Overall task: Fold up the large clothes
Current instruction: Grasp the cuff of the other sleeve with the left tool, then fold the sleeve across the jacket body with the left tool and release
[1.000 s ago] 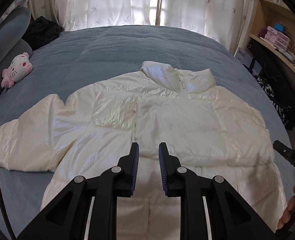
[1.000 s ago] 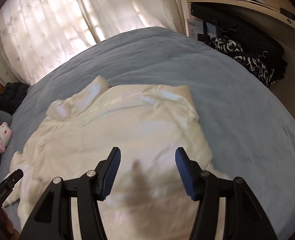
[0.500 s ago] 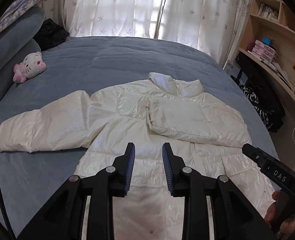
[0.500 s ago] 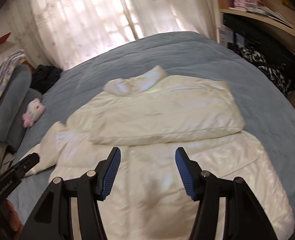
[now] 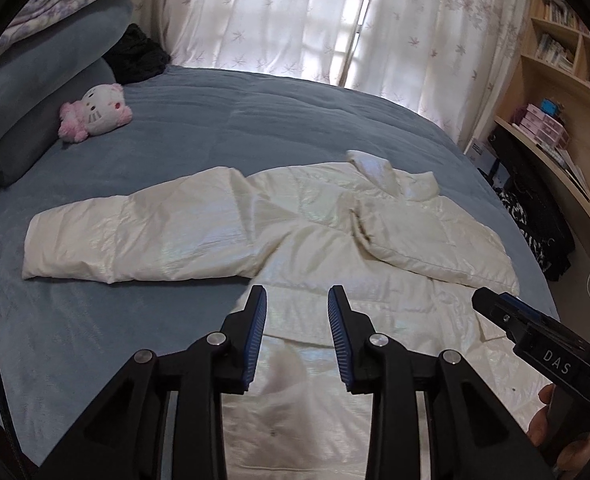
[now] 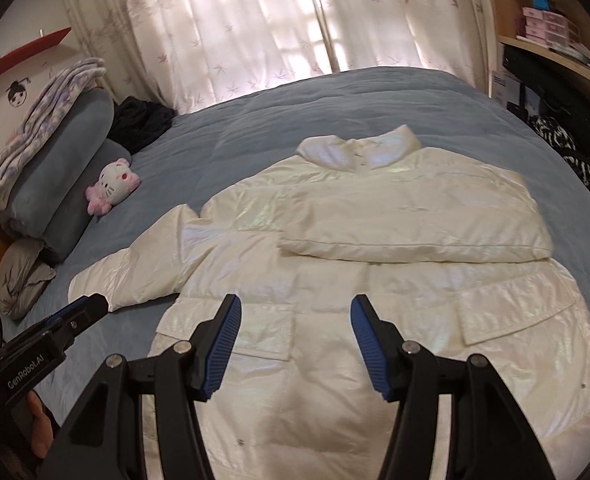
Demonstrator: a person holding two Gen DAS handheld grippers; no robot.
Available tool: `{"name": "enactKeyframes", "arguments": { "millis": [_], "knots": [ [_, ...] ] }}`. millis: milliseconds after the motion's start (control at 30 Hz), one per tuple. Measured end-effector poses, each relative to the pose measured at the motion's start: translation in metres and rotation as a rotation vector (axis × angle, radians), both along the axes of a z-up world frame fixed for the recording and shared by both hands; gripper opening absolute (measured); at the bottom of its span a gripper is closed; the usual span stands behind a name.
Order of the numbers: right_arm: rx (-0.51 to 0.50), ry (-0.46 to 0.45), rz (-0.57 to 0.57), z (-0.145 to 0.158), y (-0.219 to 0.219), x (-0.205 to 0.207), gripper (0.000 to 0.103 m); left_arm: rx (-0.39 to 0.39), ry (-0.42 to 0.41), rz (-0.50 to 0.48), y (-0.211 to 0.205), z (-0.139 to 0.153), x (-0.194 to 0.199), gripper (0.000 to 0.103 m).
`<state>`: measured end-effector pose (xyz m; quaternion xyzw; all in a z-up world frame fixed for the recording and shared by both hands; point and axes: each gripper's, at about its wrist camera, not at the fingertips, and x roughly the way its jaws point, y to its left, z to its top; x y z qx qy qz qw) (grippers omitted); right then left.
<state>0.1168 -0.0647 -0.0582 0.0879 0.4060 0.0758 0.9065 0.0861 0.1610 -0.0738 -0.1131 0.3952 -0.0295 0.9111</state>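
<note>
White glossy puffer jacket lies flat on the blue quilted bed, one sleeve folded across its chest. Left gripper has just been opening, empty; right gripper hovers open, empty.

- Blue-grey bed, which I see spread wide
- Pink-and-white plush cat near stacked pillows
- Floral curtains
- Wooden shelves, cluttered

The white puffy jacket lies flat on the blue-grey quilted bed, collar toward the curtains. One sleeve is folded across its chest, and the other stretches toward frame left. The pink-and-white plush cat sits at left beside stacked grey pillows.
</note>
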Motion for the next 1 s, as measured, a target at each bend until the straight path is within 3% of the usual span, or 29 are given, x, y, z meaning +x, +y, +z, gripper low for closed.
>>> {"name": "enactKeyframes", "arguments": {
  "millis": [533,667,767,1000],
  "knots": [
    [-0.075,-0.006,0.127,-0.026,0.104,0.039,0.057,-0.124,0.053,0.145,0.118,-0.055,0.022,0.03],
    [-0.074,0.019,0.162,-0.039,0.13,0.053,0.057,-0.234,0.05,0.171,0.151,-0.072,0.029,0.031],
    [-0.079,0.027,0.185,-0.047,0.146,0.062,0.057,-0.322,0.046,0.197,0.175,-0.088,0.034,0.039],
    [-0.082,0.038,0.226,-0.062,0.18,0.083,0.057,-0.502,0.054,0.291,0.226,-0.13,0.044,0.04]
  ]
}}
